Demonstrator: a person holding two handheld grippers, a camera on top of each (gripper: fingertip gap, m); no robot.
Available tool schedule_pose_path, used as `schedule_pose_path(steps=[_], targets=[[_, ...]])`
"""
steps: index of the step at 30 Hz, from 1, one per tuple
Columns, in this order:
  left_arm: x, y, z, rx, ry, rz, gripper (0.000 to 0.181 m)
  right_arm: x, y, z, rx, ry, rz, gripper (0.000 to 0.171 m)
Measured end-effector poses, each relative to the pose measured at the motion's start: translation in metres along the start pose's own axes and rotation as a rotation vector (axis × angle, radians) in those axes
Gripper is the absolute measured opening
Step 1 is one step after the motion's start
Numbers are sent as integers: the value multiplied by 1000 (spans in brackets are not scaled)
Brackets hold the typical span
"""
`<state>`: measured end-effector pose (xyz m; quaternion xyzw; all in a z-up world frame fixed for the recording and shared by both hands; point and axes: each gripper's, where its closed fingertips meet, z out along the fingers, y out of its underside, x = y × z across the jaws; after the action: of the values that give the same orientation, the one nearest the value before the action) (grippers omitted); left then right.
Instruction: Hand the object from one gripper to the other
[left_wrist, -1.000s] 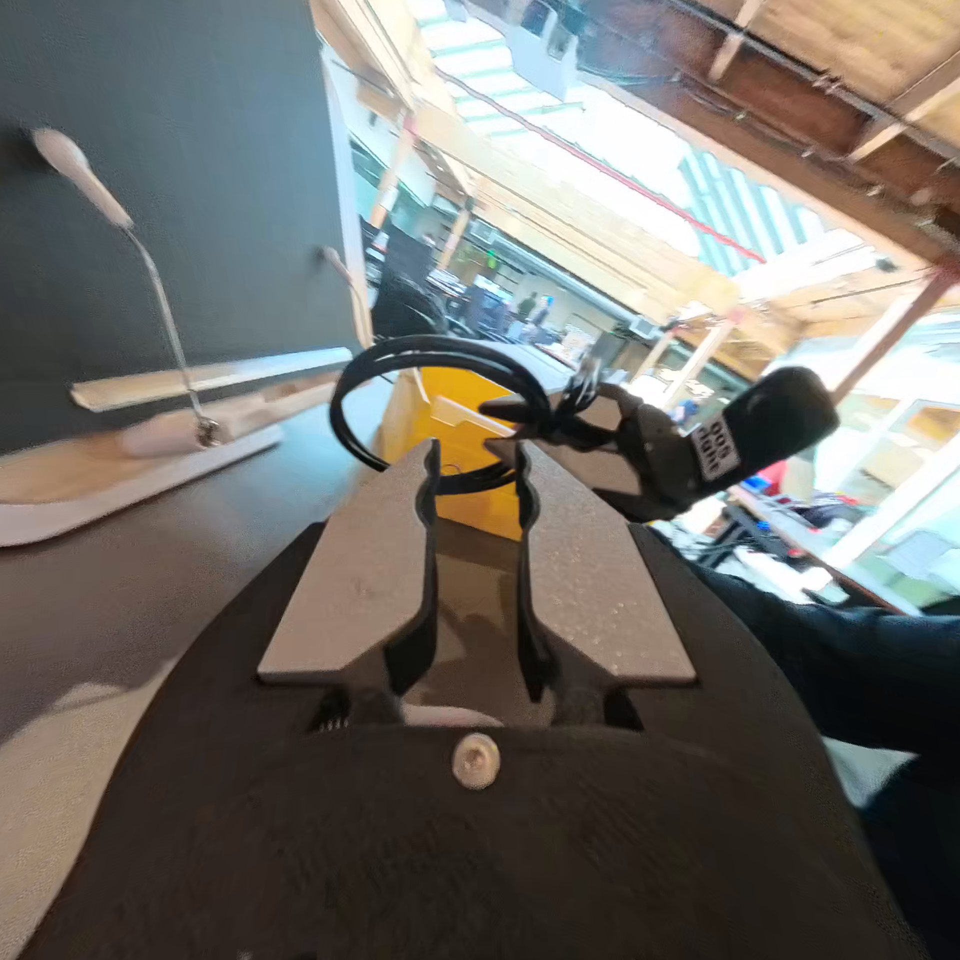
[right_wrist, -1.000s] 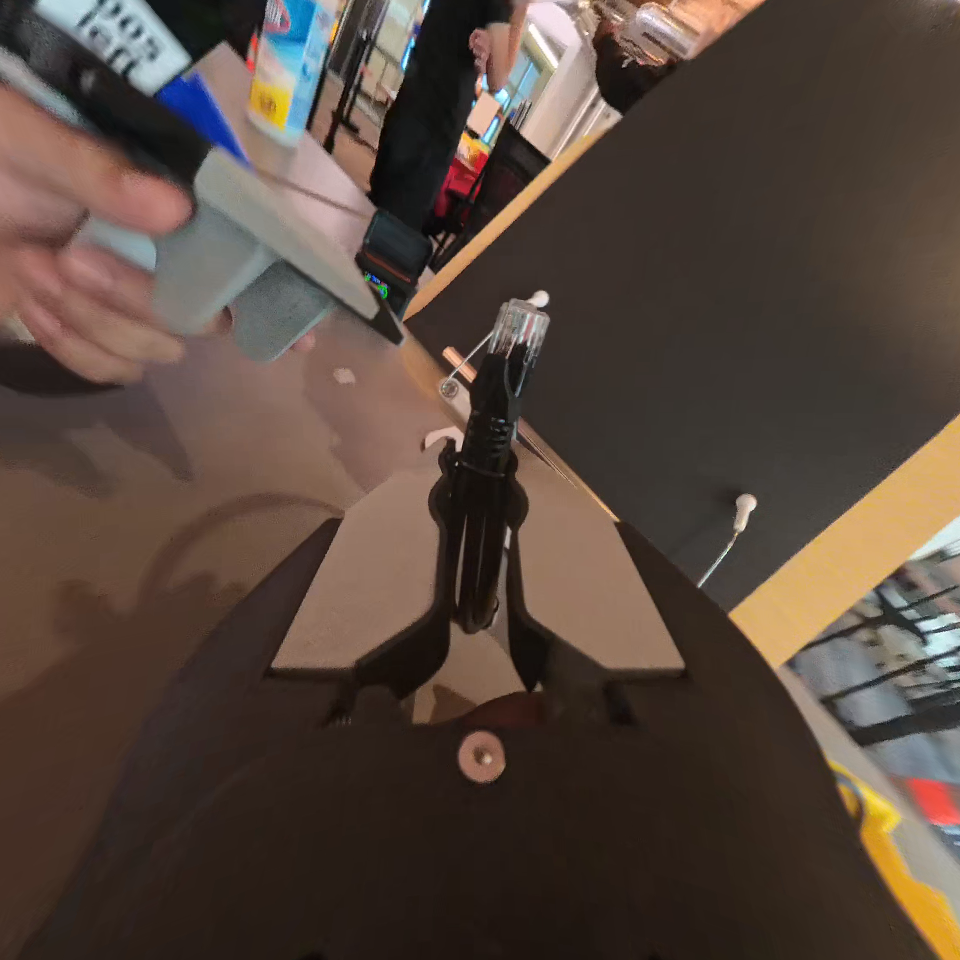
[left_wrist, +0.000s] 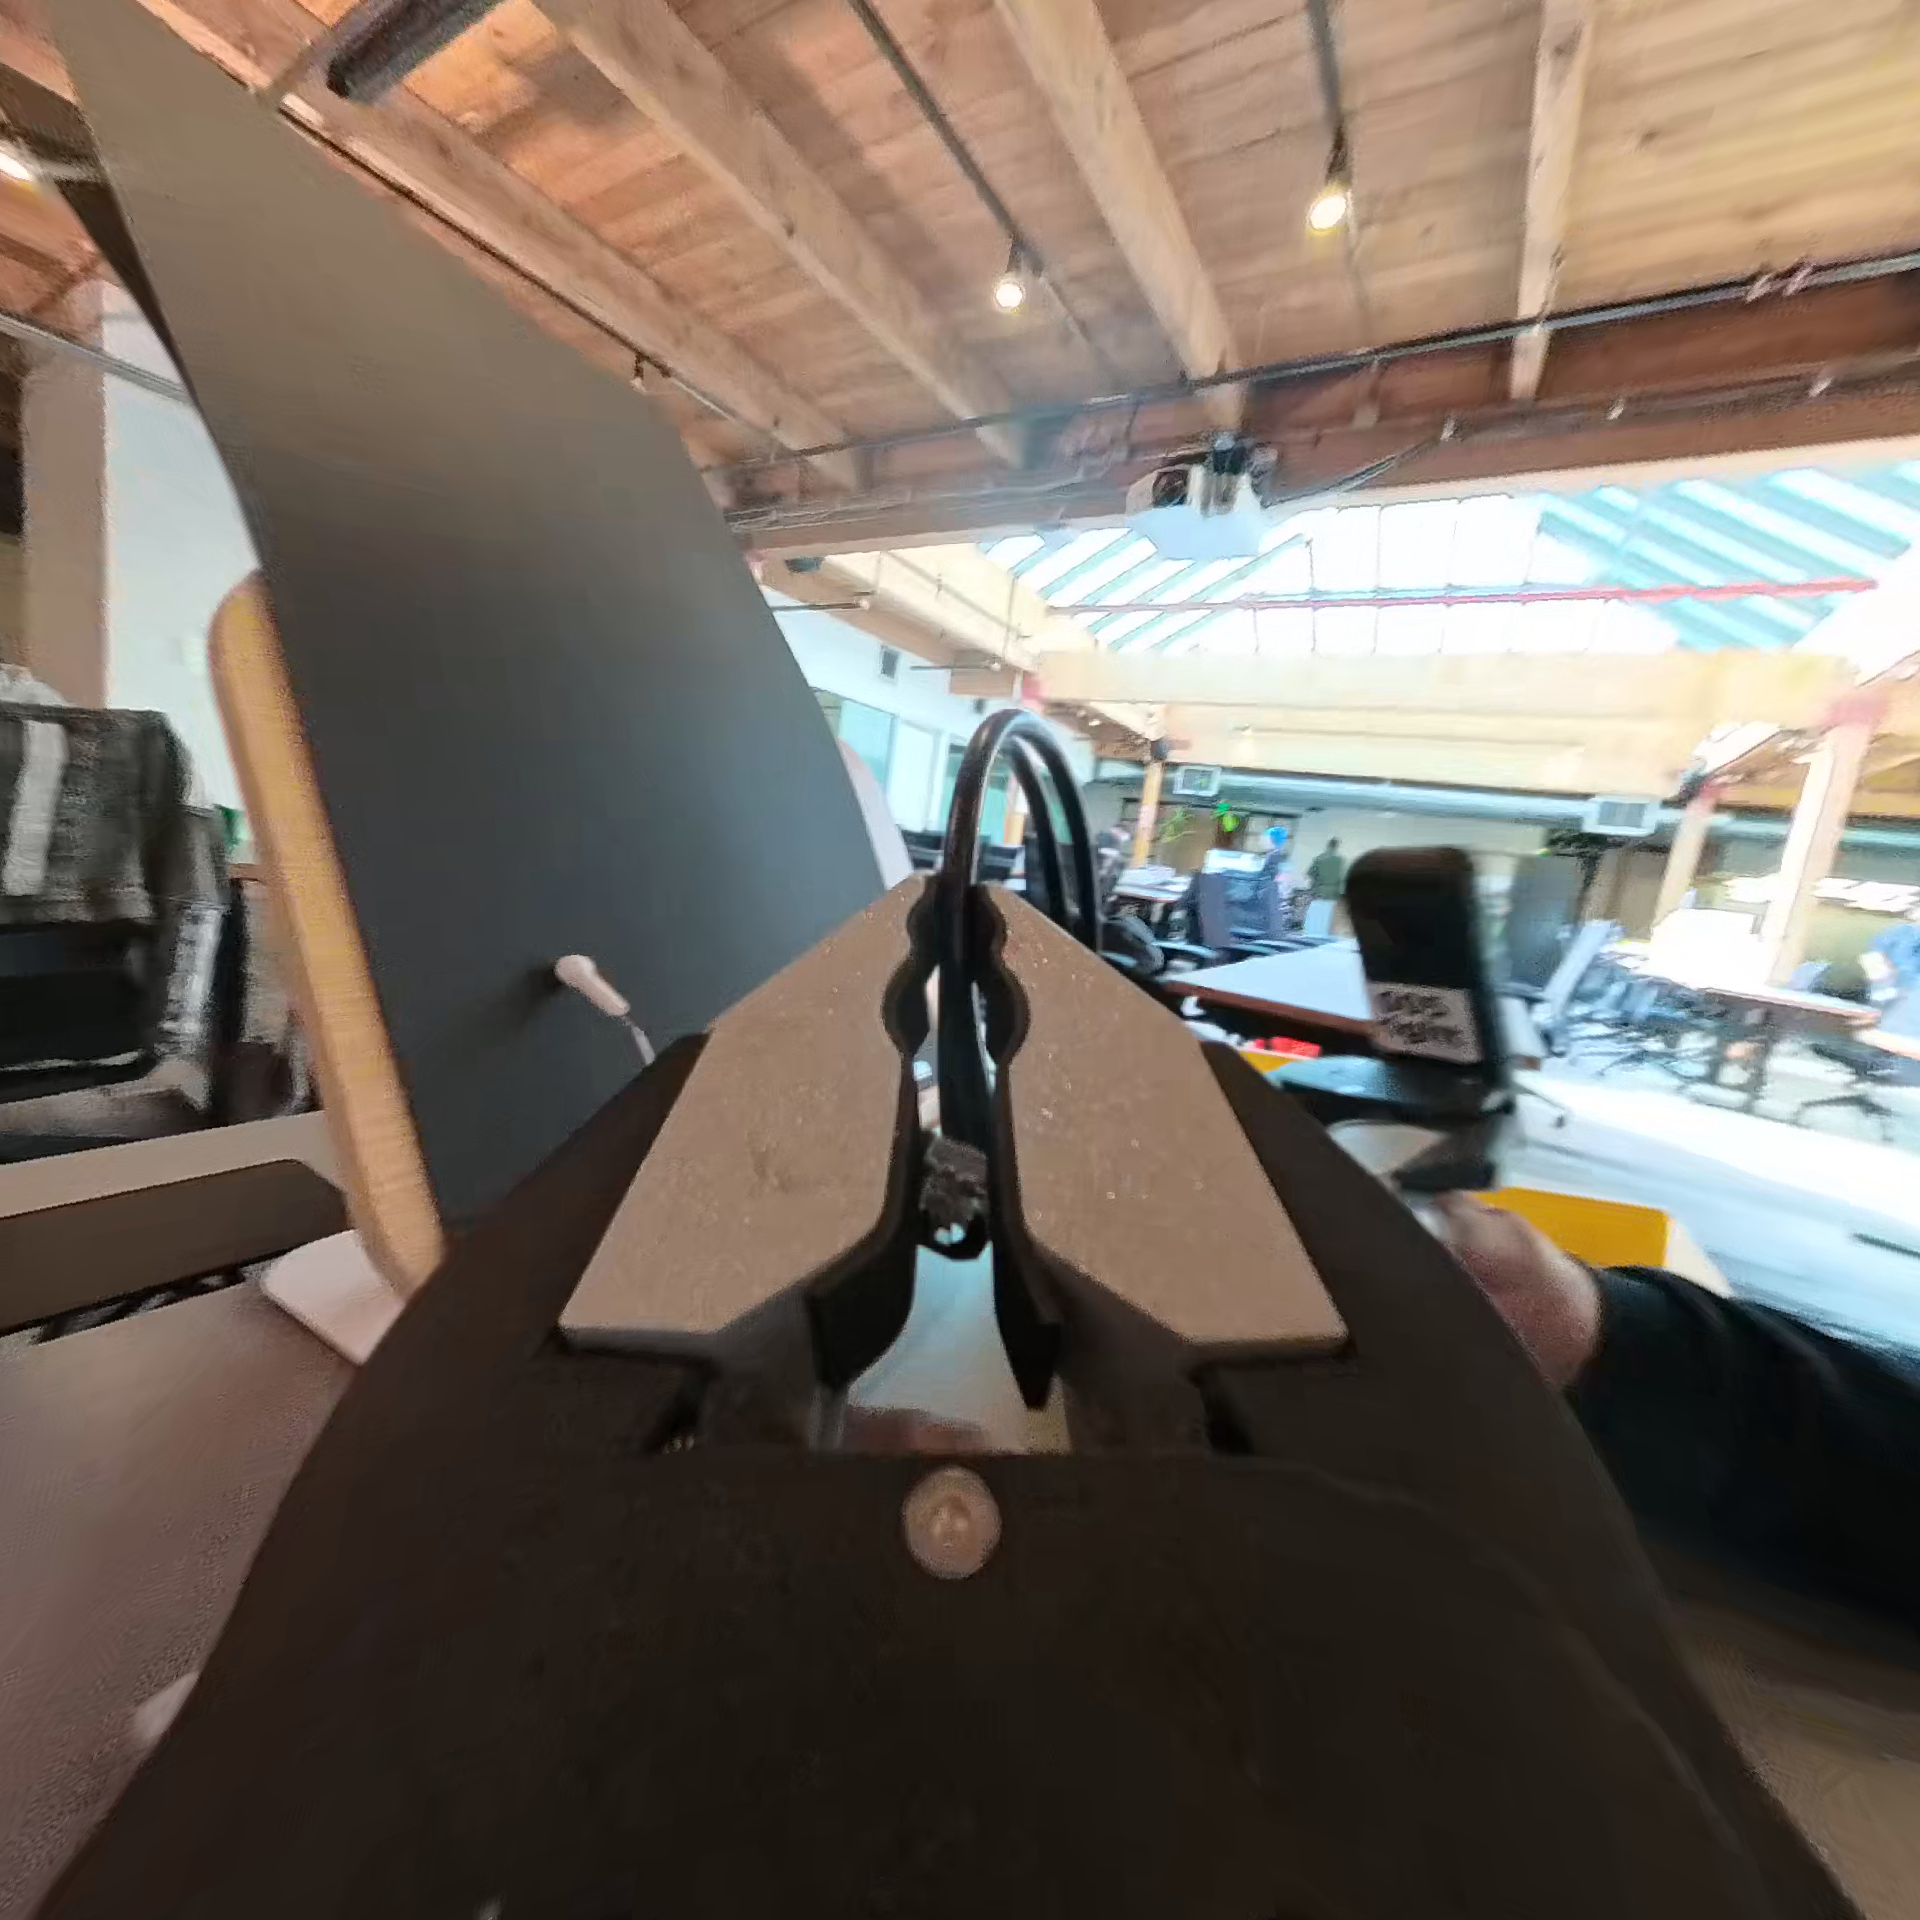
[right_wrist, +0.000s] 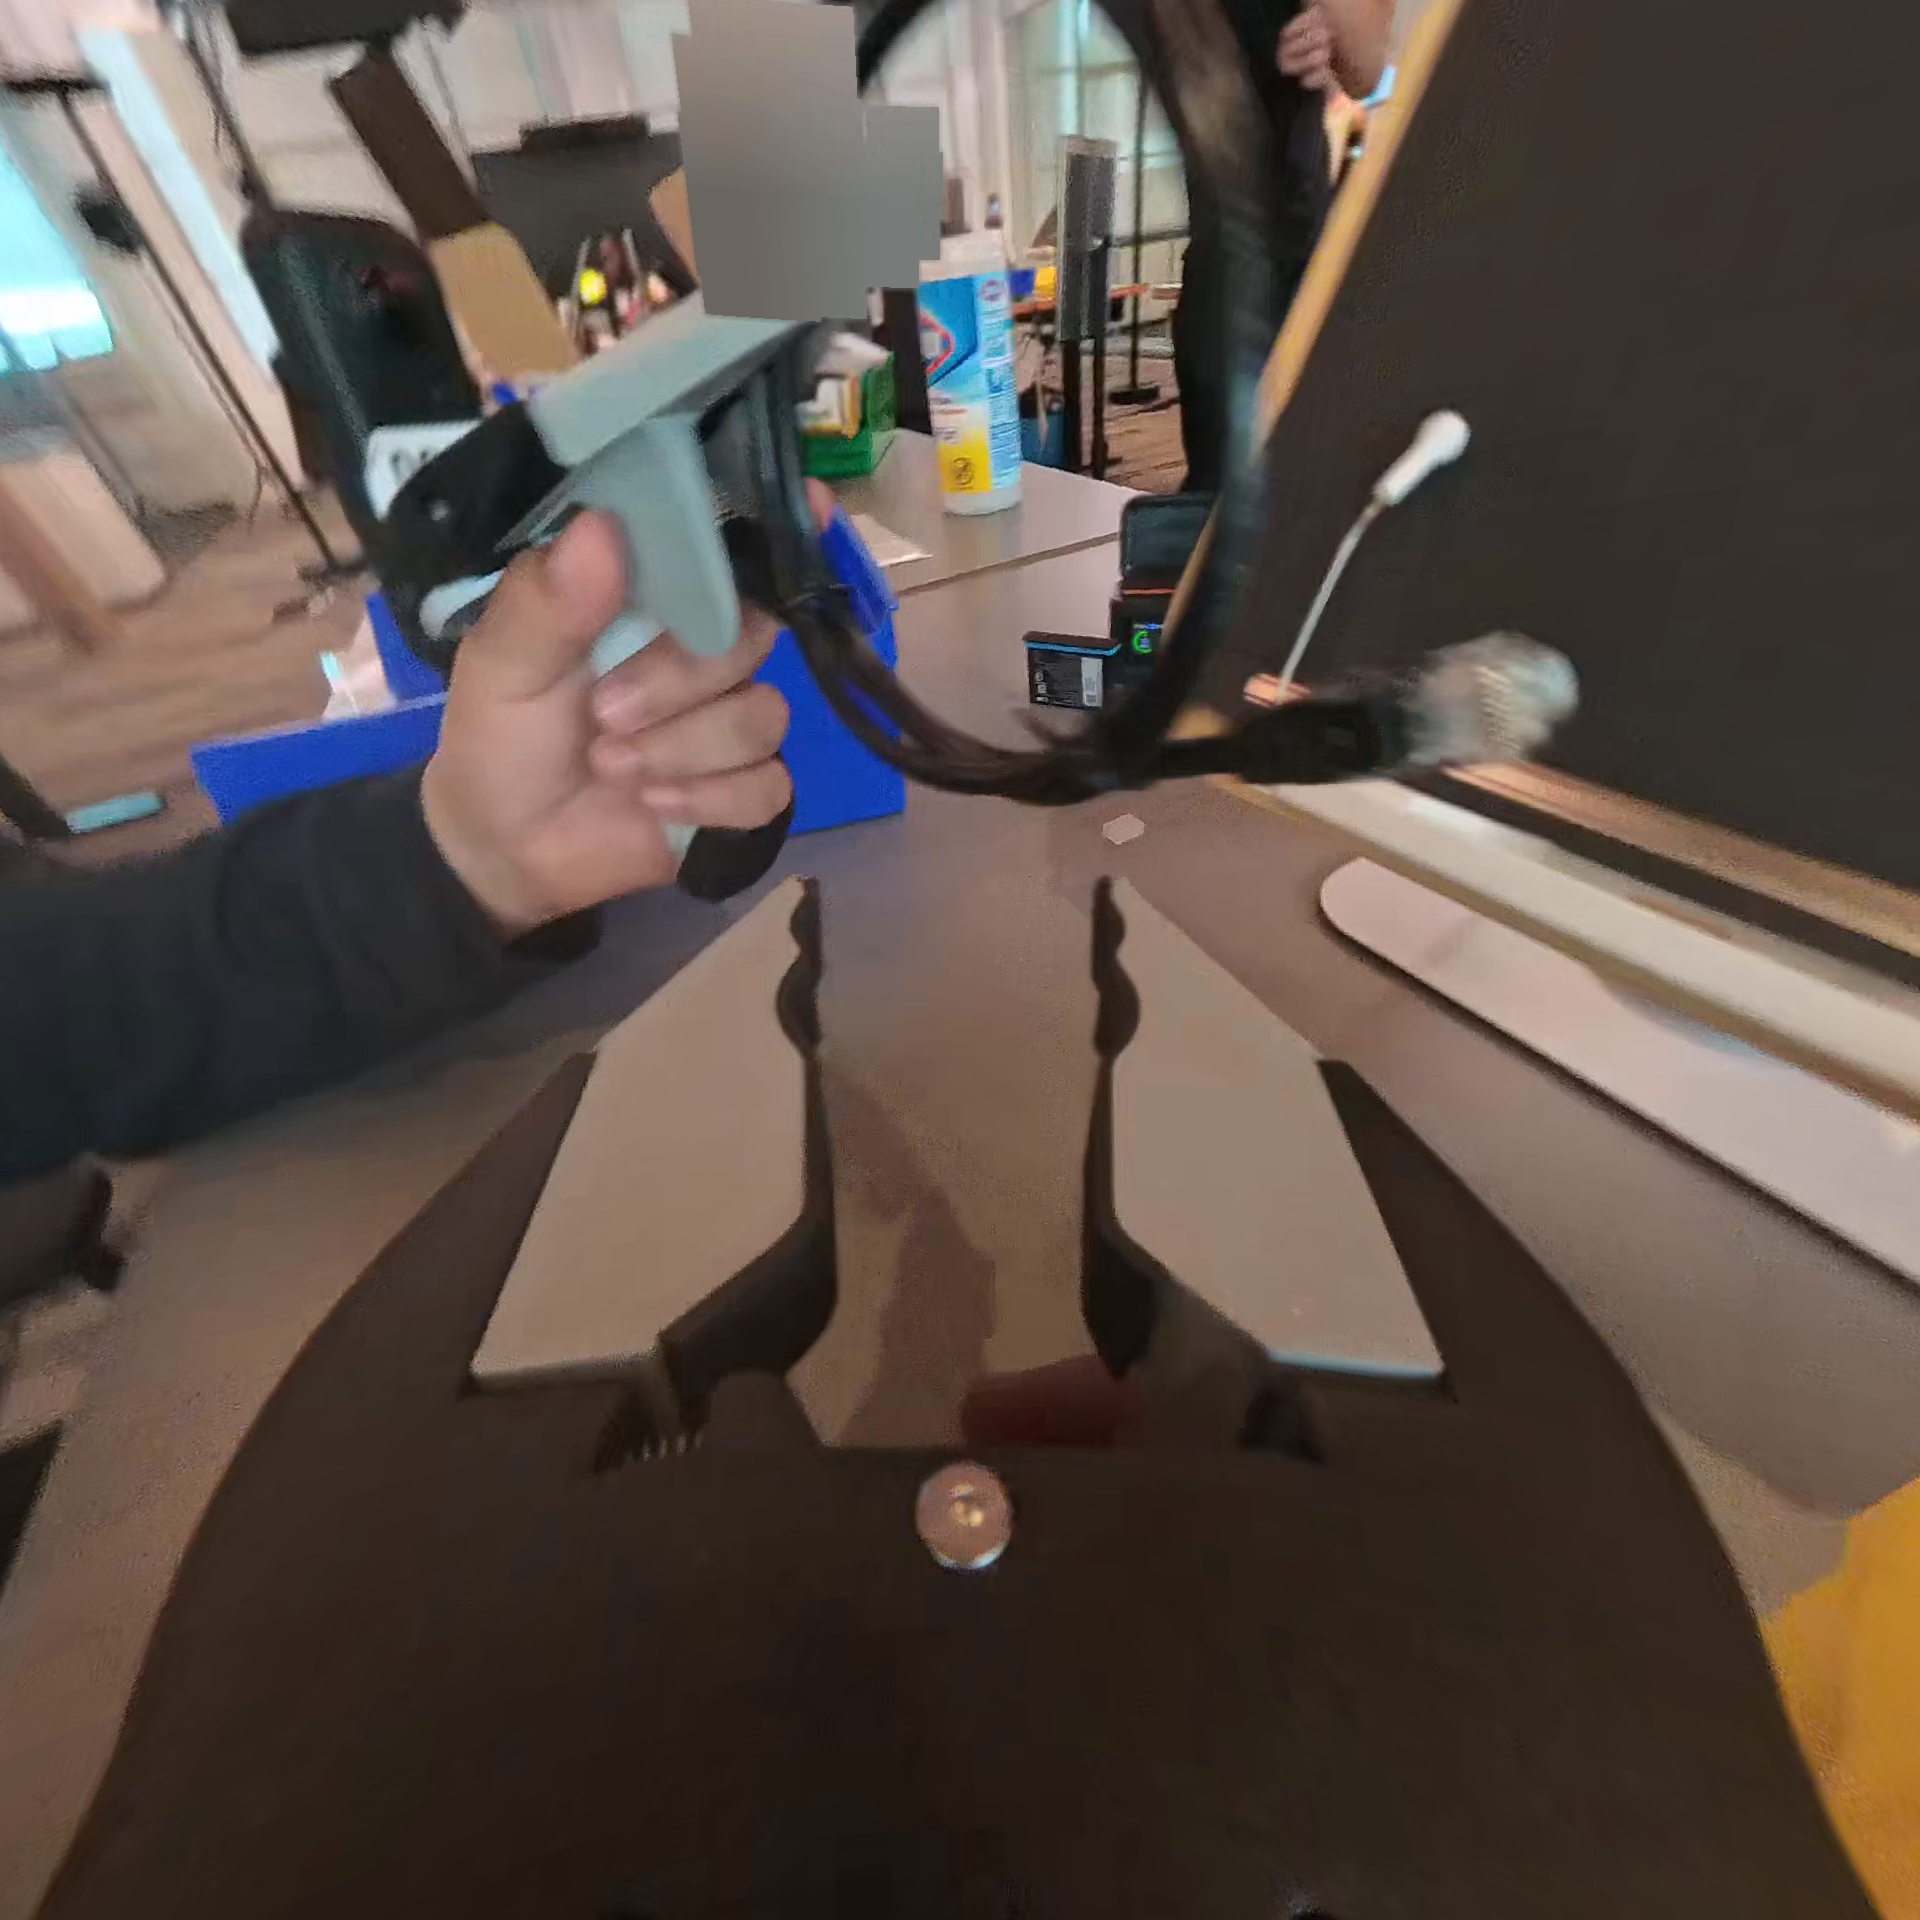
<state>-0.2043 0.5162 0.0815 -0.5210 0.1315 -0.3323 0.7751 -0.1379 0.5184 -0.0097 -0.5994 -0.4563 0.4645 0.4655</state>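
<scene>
clamping on a coiled black cable (left_wrist: 961, 1039), the left gripper (left_wrist: 954, 914) is held above the table (right_wrist: 1039, 935); the right gripper (right_wrist: 956, 904) is spread wide, empty, nearby, with the cable's clear plug (right_wrist: 1486, 691) hanging blurred ahead.

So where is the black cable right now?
The black cable is clamped in the left gripper, its loop rising above the fingertips in the left wrist view. In the right wrist view it dangles ahead of the open right gripper, clear of its fingers.
</scene>
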Motion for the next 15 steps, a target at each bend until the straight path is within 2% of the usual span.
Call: schedule_pose_path(steps=[2, 3, 4, 5, 6, 7, 8, 9, 10, 11, 14, 15], targets=[[12, 0, 2, 17, 69, -68, 2, 8, 1, 3, 25, 0, 114, 65], [15, 3, 4, 16, 83, -90, 2, 7, -2, 2, 54, -33, 162, 67], [19, 7, 6, 3, 98, -103, 2, 5, -6, 0, 85, -71, 196, 56], [20, 10, 7, -6, 101, -105, 3, 3, -10, -3, 107, -98, 206, 31], [20, 14, 8, -30, 94, -102, 2, 4, -14, -6, 132, -104, 202, 18], [17, 16, 8, -43, 80, -96, 2, 2, -17, -9, 145, -117, 178, 14], [13, 17, 8, -58, 65, -94, 2, -5, -21, -13, 167, -162, 143, 0], [8, 16, 7, -65, 48, -94, 3, -11, -27, -17, 195, -189, 114, 1], [6, 16, 6, -65, 42, -96, 2, -14, -31, -18, 213, -191, 93, 12], [6, 15, 6, -60, 51, -103, 2, -12, -31, -17, 204, -165, 89, 16], [7, 20, 7, -64, 72, -168, 3, -1, -21, -9, 138, -61, 82, 13], [7, 21, 8, -65, 77, -185, 3, -1, -21, -9, 151, -67, 81, 23]])
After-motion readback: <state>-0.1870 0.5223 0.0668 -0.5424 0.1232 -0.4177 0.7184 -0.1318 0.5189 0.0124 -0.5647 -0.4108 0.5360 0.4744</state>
